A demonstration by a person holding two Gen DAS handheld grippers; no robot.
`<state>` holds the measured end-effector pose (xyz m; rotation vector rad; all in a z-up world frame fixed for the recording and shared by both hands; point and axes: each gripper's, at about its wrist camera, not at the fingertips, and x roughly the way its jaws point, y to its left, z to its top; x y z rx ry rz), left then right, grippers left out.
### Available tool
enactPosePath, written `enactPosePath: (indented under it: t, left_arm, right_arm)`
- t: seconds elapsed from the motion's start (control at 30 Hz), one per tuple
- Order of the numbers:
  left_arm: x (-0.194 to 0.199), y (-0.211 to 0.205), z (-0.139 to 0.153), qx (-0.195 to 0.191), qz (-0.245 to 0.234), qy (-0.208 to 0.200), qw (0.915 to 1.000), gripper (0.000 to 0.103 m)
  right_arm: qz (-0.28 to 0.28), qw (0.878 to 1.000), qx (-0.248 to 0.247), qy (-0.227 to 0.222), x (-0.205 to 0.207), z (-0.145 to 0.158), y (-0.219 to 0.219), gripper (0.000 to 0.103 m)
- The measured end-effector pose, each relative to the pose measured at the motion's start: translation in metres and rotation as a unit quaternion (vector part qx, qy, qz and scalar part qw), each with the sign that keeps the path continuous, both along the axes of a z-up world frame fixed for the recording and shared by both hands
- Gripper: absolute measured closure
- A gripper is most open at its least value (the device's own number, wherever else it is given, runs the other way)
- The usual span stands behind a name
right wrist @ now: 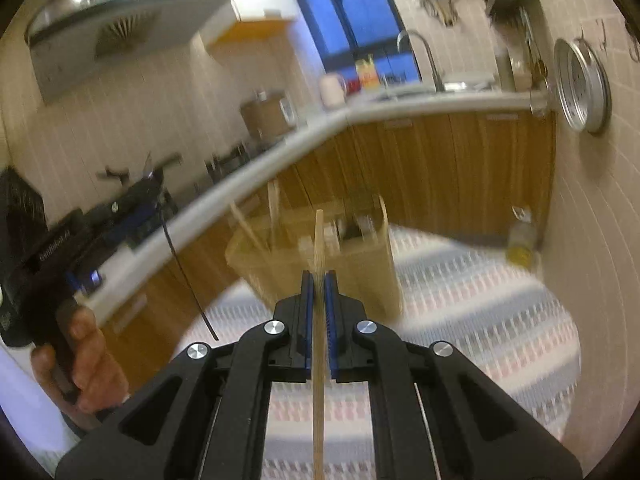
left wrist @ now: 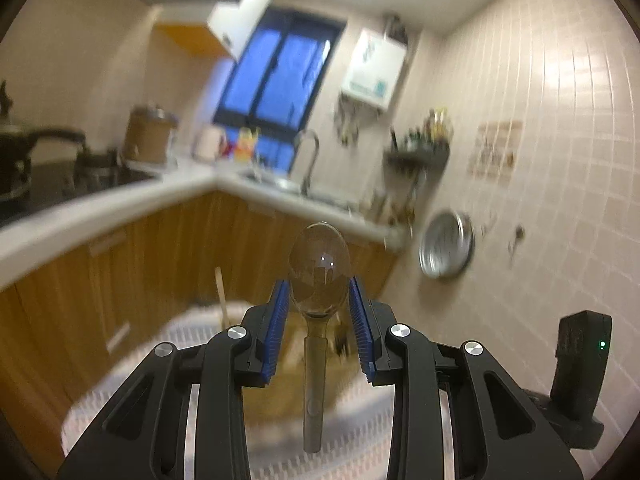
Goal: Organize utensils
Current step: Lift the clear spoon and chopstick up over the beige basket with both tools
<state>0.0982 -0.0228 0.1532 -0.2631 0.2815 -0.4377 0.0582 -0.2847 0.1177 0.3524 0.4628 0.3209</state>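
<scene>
Holding a metal spoon in the left gripper, blue pads pinching either side of the bowl where it narrows to the neck, bowl pointing up and away, handle hanging down toward the camera between the black arms. Hovering above a blurred patterned tablecloth, with a wooden stick rising just left of the gripper. Pinching a thin wooden chopstick in the right gripper, pads pressed nearly together on it, tip pointing toward a tan utensil holder standing on the checked tablecloth just beyond. Showing more sticks leaning in the holder's left part. Gripping the other black tool at far left with a bare hand. Standing behind: a pale countertop, wooden cabinets and a round metal lid on the right tiled wall
</scene>
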Motion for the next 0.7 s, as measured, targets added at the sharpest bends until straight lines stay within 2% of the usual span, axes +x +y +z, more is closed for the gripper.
enactPosePath:
  t: [0.2,0.43,0.57,0.7]
  left_arm:
    - [0.022,-0.001,0.024,-0.013,0.03,-0.048,0.9983,0.074]
    - [0.062,0.009,0.012,-0.024,0.048,-0.057,0.9969,0.074]
    - [0.072,0.014,-0.001,-0.024,0.058,-0.057,0.9964,0.074]
    - [0.075,0.011,-0.011,-0.012,0.065,-0.066,0.9956,0.074]
  right_arm:
    - [-0.024,0.998,0.004,-0.066,0.034,0.038,-0.004,0.099]
    - [-0.074,0.986,-0.018,-0.148,0.062,0.071,-0.007,0.099]
    - [-0.101,0.978,-0.027,-0.181,0.076,0.07,-0.008,0.099]
    - [-0.117,0.972,-0.017,-0.205,0.089,0.052,-0.011,0.099]
